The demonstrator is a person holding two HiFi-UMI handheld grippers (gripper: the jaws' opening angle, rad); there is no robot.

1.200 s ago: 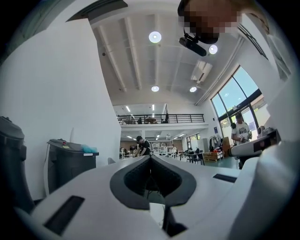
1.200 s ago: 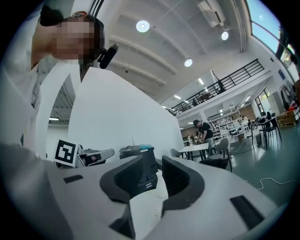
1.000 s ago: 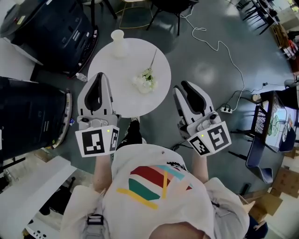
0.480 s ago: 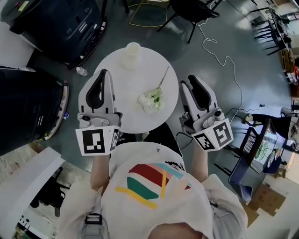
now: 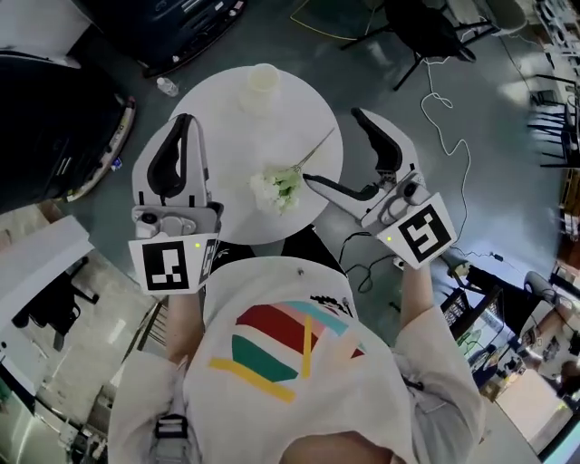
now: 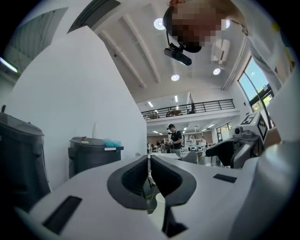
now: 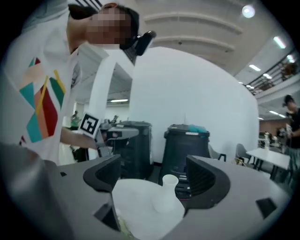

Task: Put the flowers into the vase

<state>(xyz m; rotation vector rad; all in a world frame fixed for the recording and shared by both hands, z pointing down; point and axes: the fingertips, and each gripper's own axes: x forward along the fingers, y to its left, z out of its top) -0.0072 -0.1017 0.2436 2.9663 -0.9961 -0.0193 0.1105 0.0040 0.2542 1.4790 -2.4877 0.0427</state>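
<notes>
A bunch of white flowers (image 5: 275, 188) lies on the round white table (image 5: 217, 118), its thin stem running up and right to the table's edge. The white vase (image 5: 263, 82) stands upright at the far side of the table, empty. My right gripper (image 5: 334, 149) is over the table's right edge with its jaws opening wide. The stem's end shows between them in the head view, untouched. In the right gripper view the vase (image 7: 166, 194) and table (image 7: 136, 208) lie beyond the spread jaws of the right gripper (image 7: 153, 172). My left gripper (image 5: 182, 123) hangs over the table's left side, shut and empty.
Large black bins (image 5: 54, 118) stand left of the table, and a small bottle (image 5: 165, 86) lies on the floor by them. A white cable (image 5: 435, 100) trails across the grey floor on the right. A dark chair (image 5: 426, 27) stands beyond it.
The right gripper's jaws have sprung wide open, and it has turned and swung left toward the flower stem. The left gripper has moved forward over the table's left side.
</notes>
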